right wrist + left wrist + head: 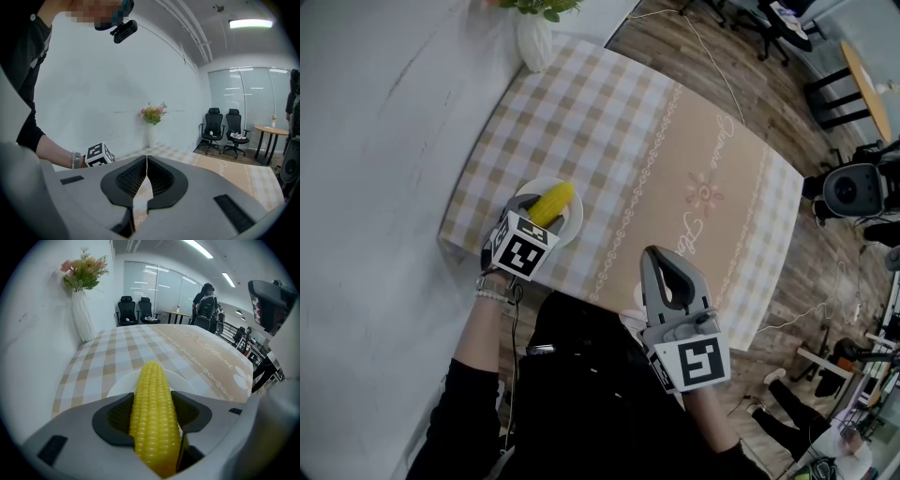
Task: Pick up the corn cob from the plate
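Observation:
A yellow corn cob (pixel 553 203) lies over the small white plate (pixel 573 228) near the table's front left corner. My left gripper (pixel 532 217) is shut on the cob. In the left gripper view the corn cob (pixel 153 416) runs lengthwise between the dark pads (pixel 115 417), its tip pointing out over the white plate (pixel 119 387). Whether the cob still touches the plate I cannot tell. My right gripper (pixel 659 265) hovers at the table's near edge, jaws pressed together on nothing; in the right gripper view the right gripper (pixel 146 161) has its tips meeting.
A checked beige tablecloth (pixel 675 178) covers the table. A white vase with flowers (pixel 533 37) stands at the far left corner against the white wall. Office chairs, a tripod and cables stand on the wooden floor to the right.

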Available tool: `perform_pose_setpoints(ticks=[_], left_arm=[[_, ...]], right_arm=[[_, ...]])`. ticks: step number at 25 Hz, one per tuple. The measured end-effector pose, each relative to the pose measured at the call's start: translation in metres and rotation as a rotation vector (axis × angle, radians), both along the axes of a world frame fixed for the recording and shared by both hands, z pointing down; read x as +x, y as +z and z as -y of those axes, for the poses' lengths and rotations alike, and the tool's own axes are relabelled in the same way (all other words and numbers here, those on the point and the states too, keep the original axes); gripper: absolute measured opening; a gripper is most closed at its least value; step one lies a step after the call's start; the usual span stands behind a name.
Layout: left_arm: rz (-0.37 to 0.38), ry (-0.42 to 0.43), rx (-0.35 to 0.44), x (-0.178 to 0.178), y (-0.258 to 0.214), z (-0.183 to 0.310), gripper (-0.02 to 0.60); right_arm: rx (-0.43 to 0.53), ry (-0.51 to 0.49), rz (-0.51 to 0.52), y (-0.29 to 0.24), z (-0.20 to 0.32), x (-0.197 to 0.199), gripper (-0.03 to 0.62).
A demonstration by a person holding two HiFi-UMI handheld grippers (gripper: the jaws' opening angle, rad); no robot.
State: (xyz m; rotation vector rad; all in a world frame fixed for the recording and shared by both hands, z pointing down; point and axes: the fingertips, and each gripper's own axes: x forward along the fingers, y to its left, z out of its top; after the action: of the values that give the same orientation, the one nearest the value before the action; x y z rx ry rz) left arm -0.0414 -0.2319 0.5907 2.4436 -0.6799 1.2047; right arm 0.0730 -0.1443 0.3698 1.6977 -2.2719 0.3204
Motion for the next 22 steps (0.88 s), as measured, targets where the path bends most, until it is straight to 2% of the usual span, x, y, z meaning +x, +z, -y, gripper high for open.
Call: perform_pose_setpoints(ticks=[11,22], left_arm=[[-0.068,-0.072,0.021,-0.002,-0.028,-0.003,0.258],[-0.135,-0.105,0.112,-0.001,-0.079,-0.011,0.258]], right_arm=[[0.024,-0.015,-0.003,-0.007,-0.008,0.002,0.043],[0.07,-0.041,-0.026,-0.021,-0.014,0.005,0.043]])
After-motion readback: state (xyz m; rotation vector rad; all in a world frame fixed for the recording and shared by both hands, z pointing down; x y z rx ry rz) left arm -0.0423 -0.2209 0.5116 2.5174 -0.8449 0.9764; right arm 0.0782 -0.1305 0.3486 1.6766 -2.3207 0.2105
